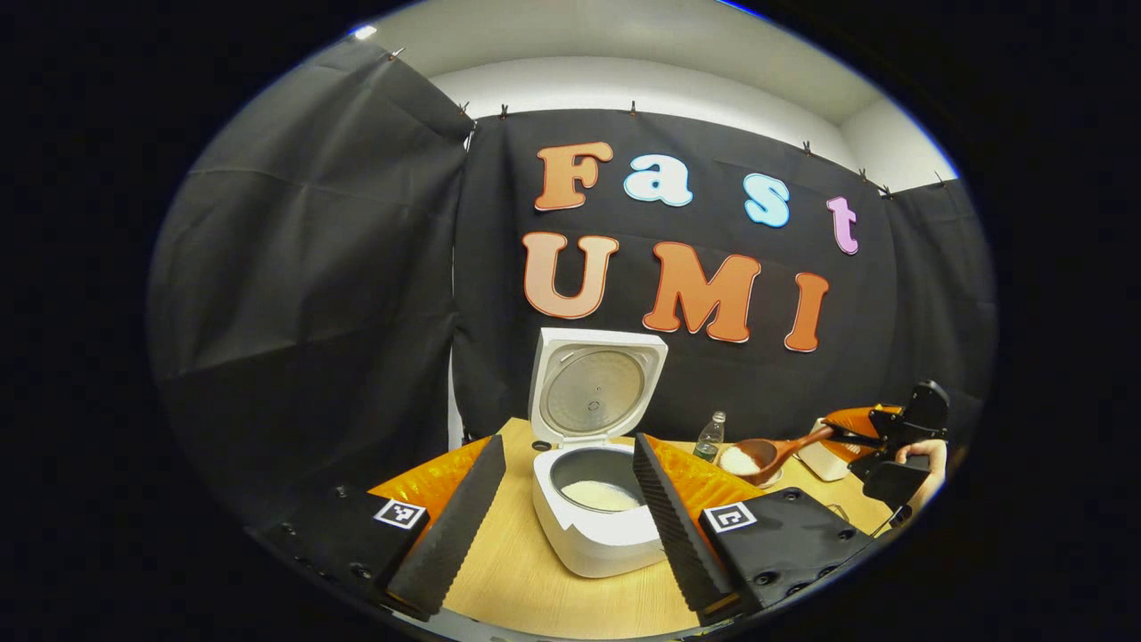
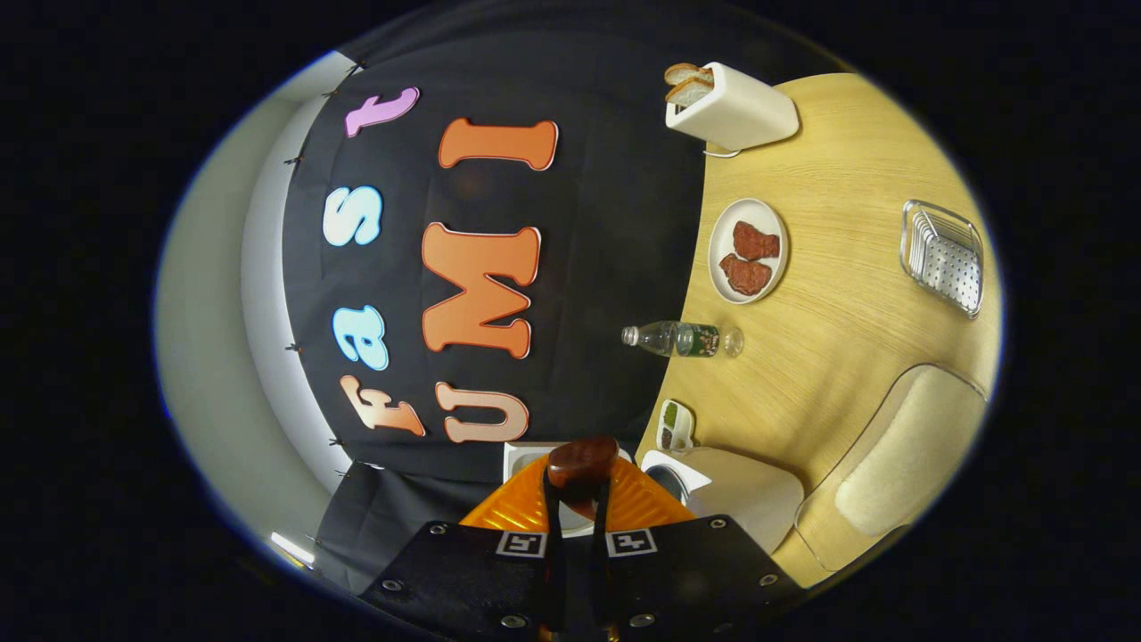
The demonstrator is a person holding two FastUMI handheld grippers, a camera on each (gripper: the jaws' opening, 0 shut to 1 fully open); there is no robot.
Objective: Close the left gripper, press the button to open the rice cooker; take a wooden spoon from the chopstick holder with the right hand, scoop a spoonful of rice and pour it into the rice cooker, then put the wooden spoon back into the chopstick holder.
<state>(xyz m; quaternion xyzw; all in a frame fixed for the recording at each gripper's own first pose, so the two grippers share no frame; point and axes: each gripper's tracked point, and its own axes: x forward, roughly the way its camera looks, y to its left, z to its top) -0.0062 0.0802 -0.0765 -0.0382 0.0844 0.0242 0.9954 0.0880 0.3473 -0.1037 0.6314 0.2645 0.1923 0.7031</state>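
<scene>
**Rice cooker open, loaded spoon on approach**

Rice cooker [image 1: 595, 499], white and rounded with its lid up, stands on the pale wooden table [image 1: 535, 580], seen between my left gripper's [image 1: 562, 526] fingers, which are spread wide and hold nothing. Some white rice already lies in its grey inner pot.

Right of the cooker stands a clear plastic bottle [image 1: 710, 437]. Beyond it, the brown wooden spoon [image 1: 767, 456] carries a heap of white rice in its bowl, apart from the cooker. My right gripper [image 1: 860, 437] pinches the spoon's handle; in the right gripper view its fingers [image 2: 551, 517] are pressed together on the handle, spoon bowl [image 2: 581, 464] ahead.

I judge the carry-and-pour step to be in hand. Next move: bring the spoon level over the pot, then tip it. Spillage is the risk if it tilts early.
</scene>
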